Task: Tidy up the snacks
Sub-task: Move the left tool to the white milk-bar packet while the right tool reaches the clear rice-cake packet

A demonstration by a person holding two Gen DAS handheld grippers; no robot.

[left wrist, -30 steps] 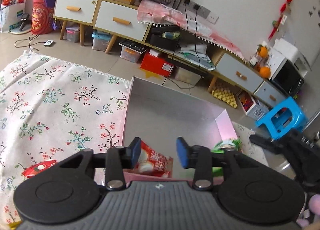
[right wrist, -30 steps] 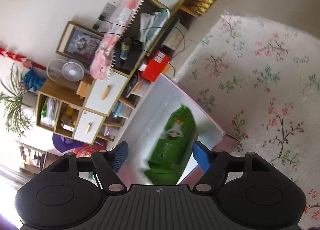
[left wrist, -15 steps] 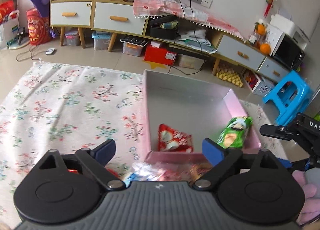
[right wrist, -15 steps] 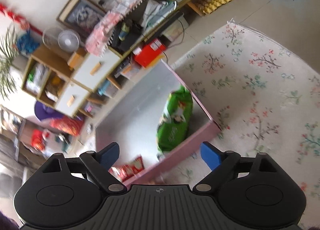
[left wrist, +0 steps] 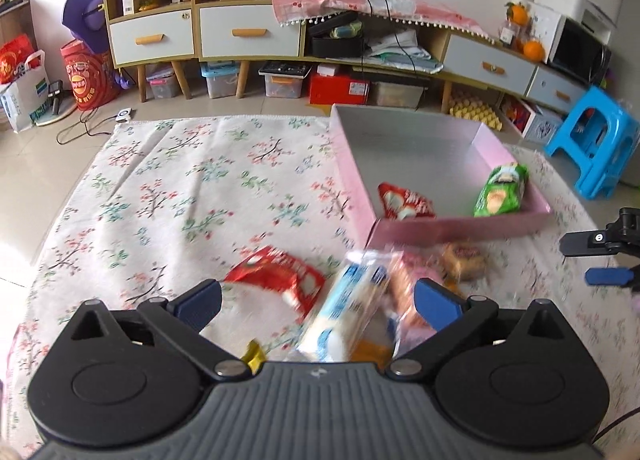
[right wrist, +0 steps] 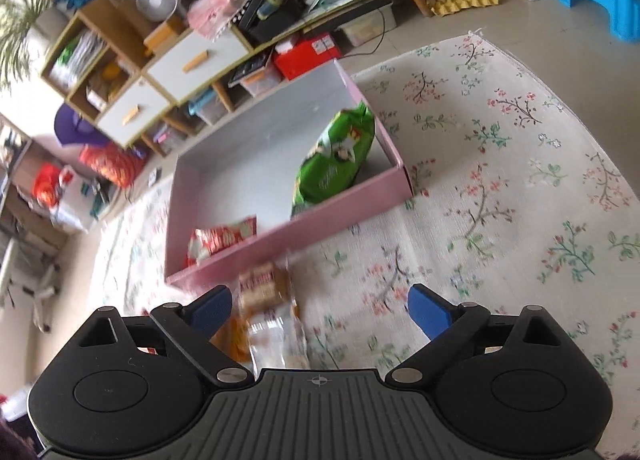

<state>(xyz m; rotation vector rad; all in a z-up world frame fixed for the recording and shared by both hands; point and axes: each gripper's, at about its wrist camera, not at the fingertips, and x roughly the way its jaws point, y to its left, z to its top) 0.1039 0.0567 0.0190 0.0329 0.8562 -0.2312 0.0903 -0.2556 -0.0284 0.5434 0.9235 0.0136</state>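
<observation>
A pink box [left wrist: 460, 227] with a grey inside lies on the floral rug; it shows in the right wrist view too [right wrist: 352, 202]. In it lie a red snack bag [left wrist: 405, 200] [right wrist: 220, 238] and a green snack bag [left wrist: 500, 190] [right wrist: 336, 156]. My left gripper [left wrist: 318, 300] is open and empty above a pile of loose snacks: a red bag [left wrist: 276, 280], a white-and-blue pack [left wrist: 348, 308], a brown pastry pack [left wrist: 462, 260]. My right gripper [right wrist: 320, 306] is open and empty above a clear pastry pack [right wrist: 268, 308]. It also shows at the right edge of the left wrist view [left wrist: 600, 256].
A floral rug [left wrist: 180, 188] covers the tiled floor. A low cabinet with drawers [left wrist: 248, 32] and storage boxes lines the back wall. A blue plastic stool [left wrist: 596, 140] stands at the right.
Both grippers have pulled back from the box and opened wider. The red and green bags now lie in the box, and the loose snack pile has come into view under them.
</observation>
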